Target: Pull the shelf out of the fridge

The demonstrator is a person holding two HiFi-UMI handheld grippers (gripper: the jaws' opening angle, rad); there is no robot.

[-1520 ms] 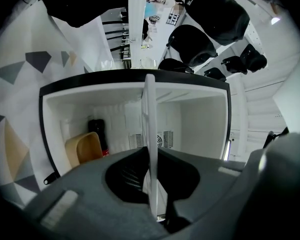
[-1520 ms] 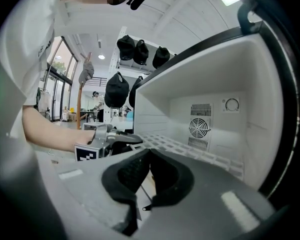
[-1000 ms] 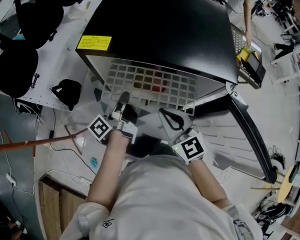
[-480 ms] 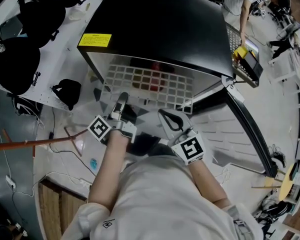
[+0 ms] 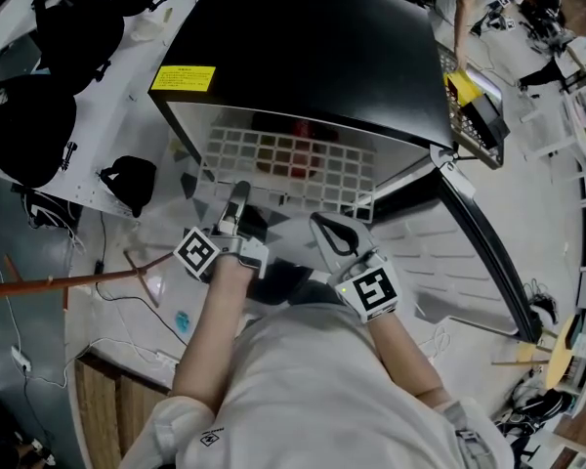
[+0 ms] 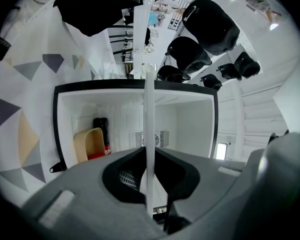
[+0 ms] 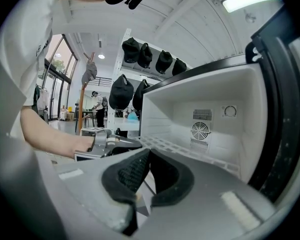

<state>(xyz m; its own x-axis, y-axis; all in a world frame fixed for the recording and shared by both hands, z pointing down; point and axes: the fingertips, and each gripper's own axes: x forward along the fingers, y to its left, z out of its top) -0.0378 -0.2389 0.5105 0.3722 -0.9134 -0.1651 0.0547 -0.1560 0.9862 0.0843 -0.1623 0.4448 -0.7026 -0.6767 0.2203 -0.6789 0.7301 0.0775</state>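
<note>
Shelf (image 5: pixel 293 159), a white grid, sticks partly out of the open black fridge (image 5: pixel 313 47), straight ahead of the left gripper (image 5: pixel 238 198). That gripper's jaws are clamped on the shelf's thin front edge. Just to its right, the right gripper (image 5: pixel 324 231) hangs short of that edge, jaws together and empty. The fridge door (image 5: pixel 488 252) stands open further right.

Two black bags (image 5: pixel 24 130) lay on the white table (image 5: pixel 107 115), with a smaller black bag (image 5: pixel 127 182) at its near edge. An orange pole (image 5: pixel 68 280) crossed the floor (image 5: pixel 127 301). At the back left corner of the fridge (image 6: pixel 190 124) stood a tan scoop (image 6: pixel 87 144) and a black bottle (image 6: pixel 101 126). A person (image 5: pixel 464 3) bent over a yellow box (image 5: pixel 461 88).
</note>
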